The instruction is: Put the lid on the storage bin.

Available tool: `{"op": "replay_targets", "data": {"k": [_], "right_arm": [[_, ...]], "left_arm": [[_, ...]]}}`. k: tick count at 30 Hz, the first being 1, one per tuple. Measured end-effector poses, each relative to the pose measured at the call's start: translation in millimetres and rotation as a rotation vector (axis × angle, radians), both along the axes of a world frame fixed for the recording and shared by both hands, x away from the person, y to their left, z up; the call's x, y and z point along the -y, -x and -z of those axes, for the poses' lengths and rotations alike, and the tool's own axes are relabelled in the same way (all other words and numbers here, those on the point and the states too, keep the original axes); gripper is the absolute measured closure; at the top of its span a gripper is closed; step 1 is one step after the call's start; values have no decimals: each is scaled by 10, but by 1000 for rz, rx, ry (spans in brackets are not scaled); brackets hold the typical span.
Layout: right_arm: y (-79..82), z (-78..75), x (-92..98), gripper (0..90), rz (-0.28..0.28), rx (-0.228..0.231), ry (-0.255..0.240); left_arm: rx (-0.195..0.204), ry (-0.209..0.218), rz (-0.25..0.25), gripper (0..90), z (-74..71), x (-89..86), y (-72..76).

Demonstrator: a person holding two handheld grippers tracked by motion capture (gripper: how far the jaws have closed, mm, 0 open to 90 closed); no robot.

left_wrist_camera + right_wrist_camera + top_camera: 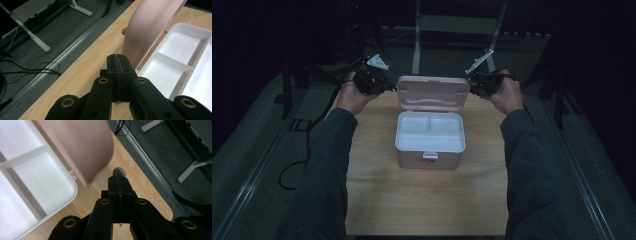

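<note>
Dim surroundings frame a light wooden surface (427,200), at whose middle a pink box (428,159) with a divided white tray (429,131) is set, its lid (432,93) raised upright at the far side. Left gripper (384,86) and right gripper (473,87) are held beside the lid's ends, fingers (117,65) pressed together on nothing. Opening is judged complete; the lid must next be left or lowered.

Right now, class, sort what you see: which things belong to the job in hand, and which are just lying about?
Belongs to the job:
- pink box, open
- its lid, standing up
- white divided tray inside
- left tool and right tool, both shut, either side of the lid

Just lying about:
- metal stand beyond the table
- cables on the floor
</note>
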State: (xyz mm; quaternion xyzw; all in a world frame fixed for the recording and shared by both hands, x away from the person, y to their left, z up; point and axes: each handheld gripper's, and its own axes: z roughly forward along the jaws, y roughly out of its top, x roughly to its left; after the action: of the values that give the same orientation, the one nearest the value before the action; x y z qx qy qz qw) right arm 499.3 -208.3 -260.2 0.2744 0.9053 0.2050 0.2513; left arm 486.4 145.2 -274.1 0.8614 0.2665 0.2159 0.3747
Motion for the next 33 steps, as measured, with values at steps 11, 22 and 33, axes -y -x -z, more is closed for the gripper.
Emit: {"op": "replay_targets", "data": {"k": [11,22,33], "right_arm": [[-7,-10,-11,900,4,37,-39],[49,15,-27,900,-37,36,-39],[162,89,7,900,-143,3,-28]], "left_arm": [[2,14,-5,894,-1,63,-15],[1,30,4,894,19,43,41],[-14,54,37,884,241,27,179]]}}
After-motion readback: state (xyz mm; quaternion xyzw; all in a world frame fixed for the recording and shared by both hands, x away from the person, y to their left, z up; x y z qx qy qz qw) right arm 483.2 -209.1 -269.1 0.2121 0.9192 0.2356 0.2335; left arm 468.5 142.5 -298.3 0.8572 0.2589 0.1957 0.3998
